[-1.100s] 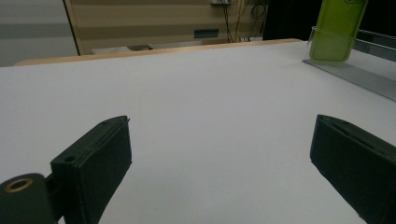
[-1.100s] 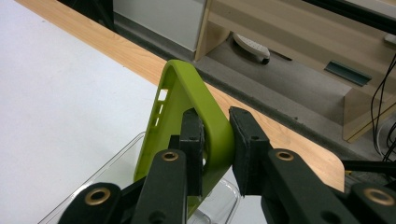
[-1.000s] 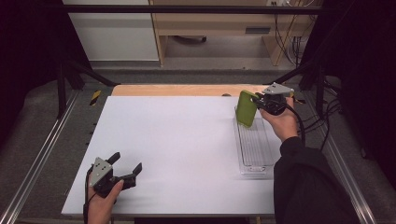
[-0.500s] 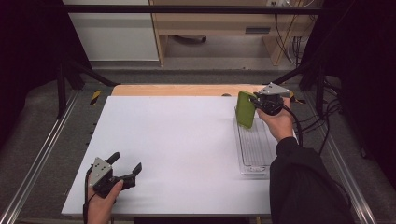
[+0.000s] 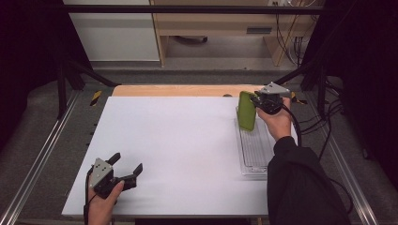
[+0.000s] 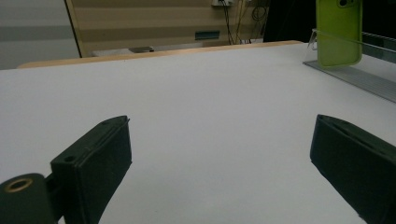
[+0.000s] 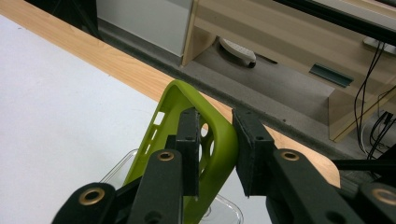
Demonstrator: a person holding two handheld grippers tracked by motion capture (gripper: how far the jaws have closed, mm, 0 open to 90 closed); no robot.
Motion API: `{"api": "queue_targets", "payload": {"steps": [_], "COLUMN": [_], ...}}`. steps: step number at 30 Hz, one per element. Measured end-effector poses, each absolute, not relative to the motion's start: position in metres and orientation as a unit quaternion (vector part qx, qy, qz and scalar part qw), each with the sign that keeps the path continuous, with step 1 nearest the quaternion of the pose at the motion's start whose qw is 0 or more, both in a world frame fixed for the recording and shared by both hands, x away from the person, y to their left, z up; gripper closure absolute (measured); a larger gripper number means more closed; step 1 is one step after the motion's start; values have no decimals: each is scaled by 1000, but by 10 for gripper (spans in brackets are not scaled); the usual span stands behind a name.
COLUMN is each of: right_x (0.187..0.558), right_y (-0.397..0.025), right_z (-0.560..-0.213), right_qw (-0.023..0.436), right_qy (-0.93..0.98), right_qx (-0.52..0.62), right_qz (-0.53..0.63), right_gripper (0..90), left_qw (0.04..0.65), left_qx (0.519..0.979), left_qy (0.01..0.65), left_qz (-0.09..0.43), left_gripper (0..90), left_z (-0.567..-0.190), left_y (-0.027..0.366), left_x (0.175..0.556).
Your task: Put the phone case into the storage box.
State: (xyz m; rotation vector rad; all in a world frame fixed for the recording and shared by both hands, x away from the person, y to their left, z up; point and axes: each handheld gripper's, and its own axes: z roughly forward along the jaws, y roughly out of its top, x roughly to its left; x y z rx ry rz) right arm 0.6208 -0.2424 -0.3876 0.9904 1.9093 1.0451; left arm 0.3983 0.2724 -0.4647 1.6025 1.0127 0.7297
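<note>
My left gripper sits low near my side of the table, held in my left hand, which comes in from the bottom edge with the fingers wrapped round the body. Its jaws stand wide apart with nothing between them, pointing forward and a little to the right. My right arm reaches forward along the right side, the dark sleeve covering the forearm up to the wrist. My right hand grips the right gripper from below and holds it raised, its grey plate on top and its jaws turned to the left. Those jaws are drawn close together, pressing from both sides on what they hold.
</note>
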Motion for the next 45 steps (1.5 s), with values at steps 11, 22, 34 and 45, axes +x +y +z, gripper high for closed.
{"api": "queue_targets", "payload": {"steps": [11, 22, 34, 45], "right_x": [622, 622, 623, 624], "right_y": [-243, -243, -242, -239], "right_z": [-388, -389, -389, -389], "right_qw": [366, 368, 372, 376], "right_qy": [742, 740, 738, 737], "right_qx": [389, 392, 394, 393], "right_qz": [406, 406, 403, 401], "right_gripper": [718, 710, 702, 699], "left_qw": [526, 526, 526, 525], "left_qx": [672, 672, 672, 673], "left_qy": [422, 423, 423, 423], "left_qz": [306, 305, 304, 304], "left_gripper": [48, 48, 49, 49], "left_z": [-465, -465, -465, -465], "left_y": [272, 271, 271, 270], "left_x": [398, 399, 399, 399]}}
